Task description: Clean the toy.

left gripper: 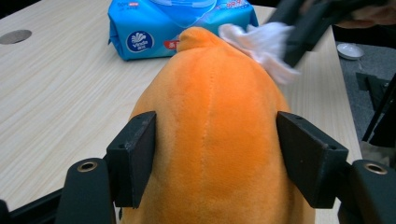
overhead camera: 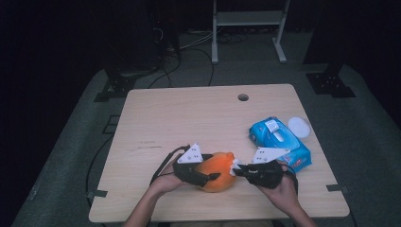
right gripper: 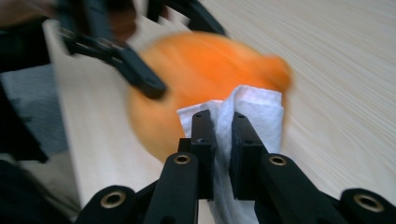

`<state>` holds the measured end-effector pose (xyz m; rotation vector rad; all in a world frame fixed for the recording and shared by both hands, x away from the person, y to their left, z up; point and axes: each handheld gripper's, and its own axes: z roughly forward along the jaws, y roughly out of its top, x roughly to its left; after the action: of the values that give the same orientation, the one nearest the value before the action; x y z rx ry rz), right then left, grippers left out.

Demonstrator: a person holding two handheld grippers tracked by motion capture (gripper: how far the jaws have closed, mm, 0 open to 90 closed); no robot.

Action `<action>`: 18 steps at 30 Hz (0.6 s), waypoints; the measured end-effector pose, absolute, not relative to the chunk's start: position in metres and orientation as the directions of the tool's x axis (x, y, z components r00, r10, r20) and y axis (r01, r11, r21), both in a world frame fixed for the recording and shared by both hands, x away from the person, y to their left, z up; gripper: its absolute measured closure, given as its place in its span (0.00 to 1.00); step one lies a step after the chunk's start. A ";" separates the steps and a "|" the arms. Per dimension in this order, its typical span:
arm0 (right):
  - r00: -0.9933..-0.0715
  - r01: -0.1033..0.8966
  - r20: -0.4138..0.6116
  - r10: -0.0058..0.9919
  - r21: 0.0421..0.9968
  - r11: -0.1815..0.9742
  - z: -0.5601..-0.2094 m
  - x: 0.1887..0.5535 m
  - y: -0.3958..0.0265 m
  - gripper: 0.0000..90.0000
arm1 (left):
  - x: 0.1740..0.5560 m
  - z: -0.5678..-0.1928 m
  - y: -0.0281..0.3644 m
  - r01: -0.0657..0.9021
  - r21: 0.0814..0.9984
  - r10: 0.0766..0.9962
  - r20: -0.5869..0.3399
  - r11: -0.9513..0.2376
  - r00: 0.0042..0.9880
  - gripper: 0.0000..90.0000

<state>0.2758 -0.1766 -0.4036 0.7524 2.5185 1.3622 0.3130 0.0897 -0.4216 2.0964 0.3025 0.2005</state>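
blue "vinda" wipes pack [left gripper: 180, 28] behind left-gripper [left gripper: 215, 158]-clamped orange plush [left gripper: 215, 140]; right gripper [right gripper: 223, 126] pinching tissue [right gripper: 254, 109]

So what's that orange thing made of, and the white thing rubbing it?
The orange toy looks like soft plush fabric: its surface is short and fuzzy, with a stitched seam down the middle. The white wipe looks like thin tissue or cloth, matte and folded into creases; which of the two, I can't tell.
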 end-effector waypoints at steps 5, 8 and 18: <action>-0.873 0.318 0.064 0.483 0.825 0.466 -0.401 0.273 -0.170 0.90 | 0.310 -0.422 0.087 0.125 0.856 0.284 0.026 -0.501 0.959 0.35; -0.850 0.347 0.071 0.522 0.821 0.453 -0.404 0.280 -0.179 0.90 | 0.308 -0.422 0.085 0.115 0.853 0.269 0.031 -0.508 0.963 0.35; -0.850 0.324 0.079 0.521 0.858 0.399 -0.392 0.276 -0.184 0.90 | 0.293 -0.424 0.067 0.016 0.837 0.158 0.084 -0.547 0.984 0.33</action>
<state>0.2759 -0.1844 -0.3921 0.7517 2.4526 1.4341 0.2935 0.0673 -0.4242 2.1446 0.1217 0.1830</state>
